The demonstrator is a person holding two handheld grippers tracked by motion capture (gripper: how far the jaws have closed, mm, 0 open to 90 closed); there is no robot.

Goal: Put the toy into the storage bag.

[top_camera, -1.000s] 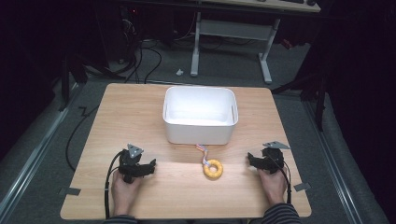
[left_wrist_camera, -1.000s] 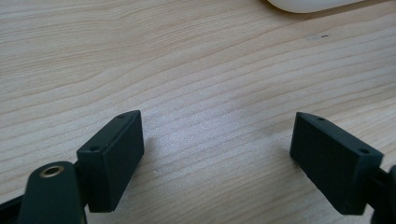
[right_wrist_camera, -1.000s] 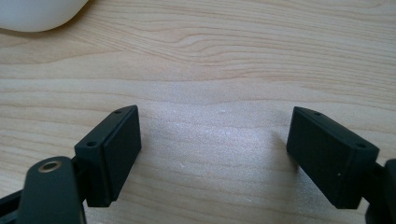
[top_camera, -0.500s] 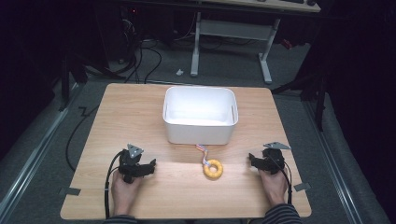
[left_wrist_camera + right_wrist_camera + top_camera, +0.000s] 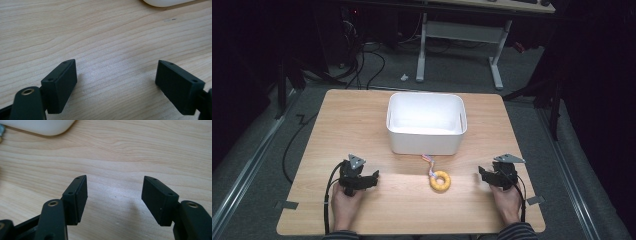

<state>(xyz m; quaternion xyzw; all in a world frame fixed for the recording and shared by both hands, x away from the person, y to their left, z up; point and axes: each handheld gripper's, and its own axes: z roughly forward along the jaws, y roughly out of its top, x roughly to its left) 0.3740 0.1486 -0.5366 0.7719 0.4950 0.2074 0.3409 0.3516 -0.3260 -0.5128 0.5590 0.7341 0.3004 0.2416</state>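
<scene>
A yellow ring toy [image 5: 440, 180] with a striped cord lies on the wooden table [image 5: 362, 125], just in front of a white bin [image 5: 425, 123]. My left gripper [image 5: 373, 178] rests near the table's front left, held in a hand, well left of the ring. My right gripper [image 5: 482, 174] sits at the front right, a short way right of the ring. In the left gripper view the left gripper [image 5: 116, 75] stands open over bare wood. In the right gripper view the right gripper [image 5: 115, 192] is open too, with nothing between its jaws.
The white bin looks empty and stands at the table's middle back; its corner [image 5: 37, 126] shows at the top of the right gripper view and its edge [image 5: 165, 2] in the left gripper view. Cables [image 5: 362, 65] and desk legs [image 5: 497, 65] lie on the floor beyond.
</scene>
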